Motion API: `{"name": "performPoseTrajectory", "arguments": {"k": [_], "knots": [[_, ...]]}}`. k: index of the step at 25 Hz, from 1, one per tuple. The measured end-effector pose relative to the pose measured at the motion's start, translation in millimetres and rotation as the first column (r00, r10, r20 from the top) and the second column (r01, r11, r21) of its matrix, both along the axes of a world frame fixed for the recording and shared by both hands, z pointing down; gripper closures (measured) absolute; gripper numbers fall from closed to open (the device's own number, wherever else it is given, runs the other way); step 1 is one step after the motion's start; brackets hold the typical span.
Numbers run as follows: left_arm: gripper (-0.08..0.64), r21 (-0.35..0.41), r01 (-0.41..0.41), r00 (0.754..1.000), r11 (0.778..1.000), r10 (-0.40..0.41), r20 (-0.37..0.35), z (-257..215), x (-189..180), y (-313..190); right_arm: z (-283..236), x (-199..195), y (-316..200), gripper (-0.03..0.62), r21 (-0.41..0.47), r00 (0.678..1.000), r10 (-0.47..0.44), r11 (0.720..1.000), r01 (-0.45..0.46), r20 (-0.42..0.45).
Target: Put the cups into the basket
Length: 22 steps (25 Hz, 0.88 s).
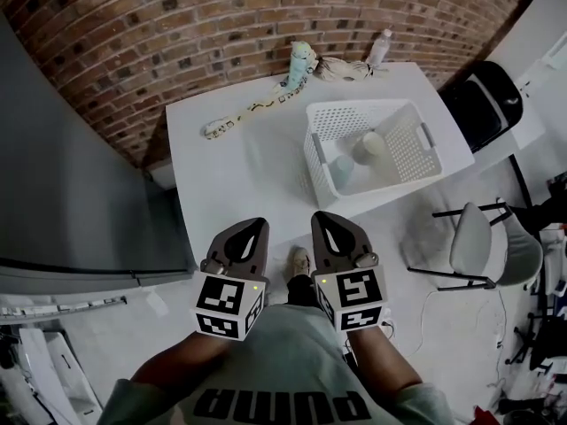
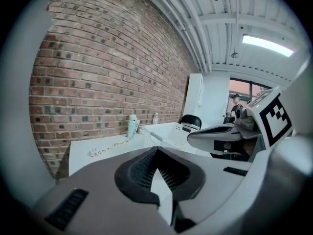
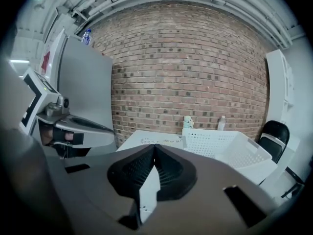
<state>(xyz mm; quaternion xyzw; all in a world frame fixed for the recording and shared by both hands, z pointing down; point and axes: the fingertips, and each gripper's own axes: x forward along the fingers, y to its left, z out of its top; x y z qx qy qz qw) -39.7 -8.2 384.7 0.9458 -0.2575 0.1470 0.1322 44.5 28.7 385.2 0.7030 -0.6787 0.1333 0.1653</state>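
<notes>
We held the left gripper (image 1: 249,235) and right gripper (image 1: 331,232) side by side near our chest, both clenched shut on nothing (tips meeting in each gripper view). Beyond them, on the white table (image 1: 221,175), stood the basket (image 1: 354,106), with the bluish cup (image 1: 342,171) and beige cup (image 1: 369,147) inside.

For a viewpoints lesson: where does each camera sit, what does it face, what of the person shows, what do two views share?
Head view: on the head, looking down at table, basket; forearms, left claw, right claw show.
Left gripper view: on left claw, facing brick wall; right claw at right.
Right gripper view: on right claw, facing brick wall; left claw at left.
Shared: basket.
</notes>
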Motion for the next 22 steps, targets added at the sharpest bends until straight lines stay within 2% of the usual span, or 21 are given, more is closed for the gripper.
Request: {"name": "performPoseTrajectory", "arguments": {"k": [5, 11, 17, 22], "knots": [[0.557, 0.014, -0.007, 1.0, 1.0, 0.007, -0.016, -11, -12, 26, -3, -15, 28, 0.578, -0.001, 1.0, 0.006, 1.0, -0.006, 0.012], [0.557, 0.037, 0.04, 0.999, 0.999, -0.039, -0.015, -18, -10, 59, -4, -15, 58, 0.578, 0.01, 0.999, -0.046, 0.999, 0.046, -0.001], [0.557, 0.06, 0.12, 0.993, 0.991, -0.119, -0.016, -27, 8, 103, -15, -3, 95, 0.578, 0.032, 0.991, -0.137, 0.99, 0.136, -0.001], [0.557, 0.08, 0.202, 0.979, 0.976, -0.202, -0.015, -27, 27, 145, -21, 12, 129, 0.578, 0.053, 0.972, -0.237, 0.97, 0.237, -0.007]]}}
